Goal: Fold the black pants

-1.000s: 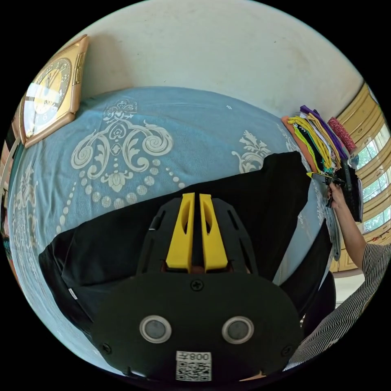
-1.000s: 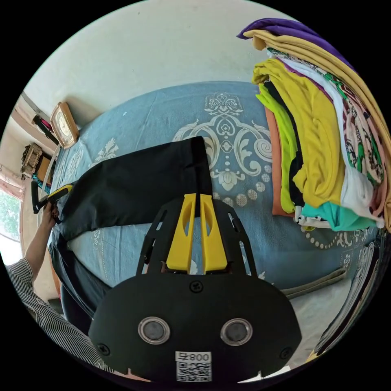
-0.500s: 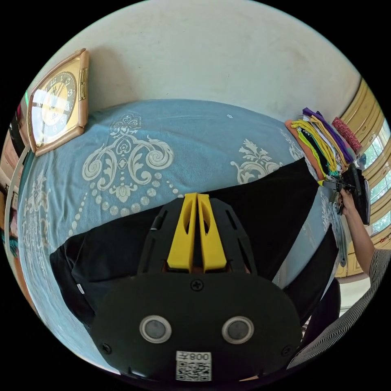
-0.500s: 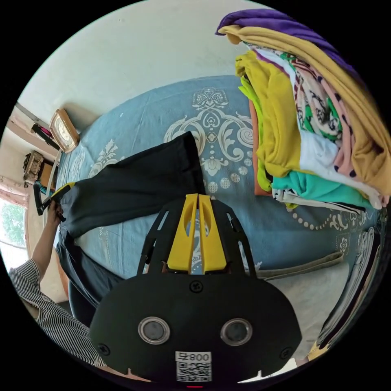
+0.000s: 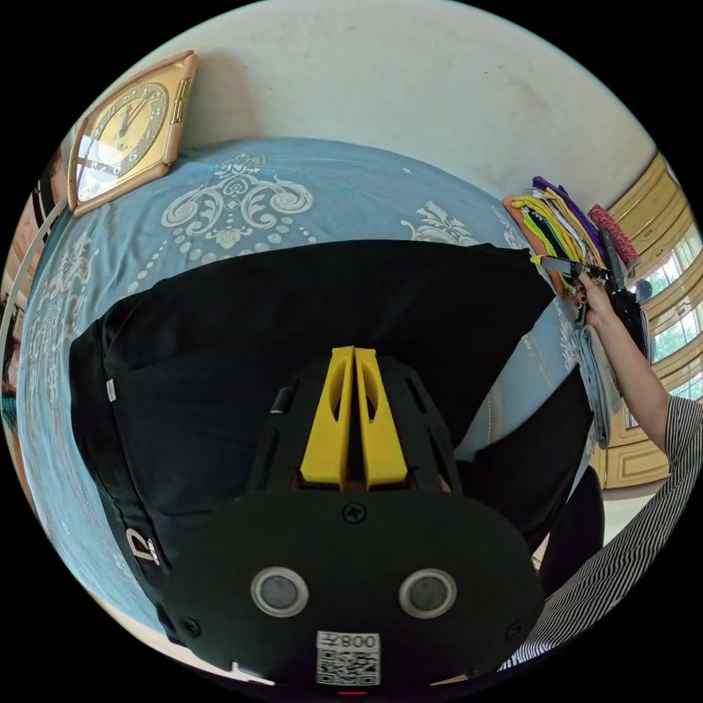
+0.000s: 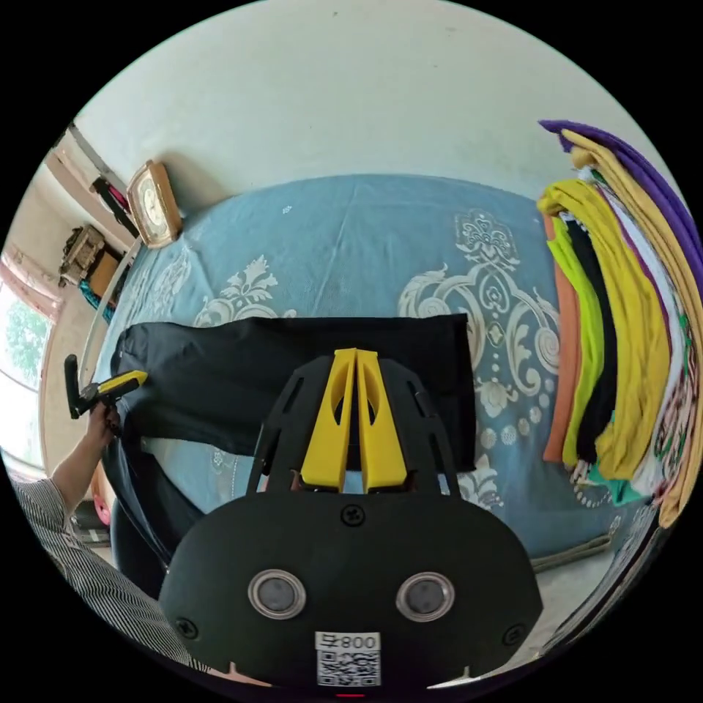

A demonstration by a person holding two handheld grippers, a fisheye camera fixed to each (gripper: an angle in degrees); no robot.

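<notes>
You had the black pants [image 5: 293, 329] stretched flat across the blue bedspread [image 6: 351, 227], one leg spilling off around five o'clock. Both the left gripper [image 5: 355, 410] and right gripper [image 6: 355, 417] had jaws together, likely pinching fabric to keep it taut.

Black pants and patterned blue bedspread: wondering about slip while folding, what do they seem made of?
The black pants look like a smooth, matte woven fabric, lying flat with few wrinkles. The patterned blue bedspread looks like soft matte cloth, possibly cotton, with a pale scrollwork print. Neither shows any sheen.
</notes>
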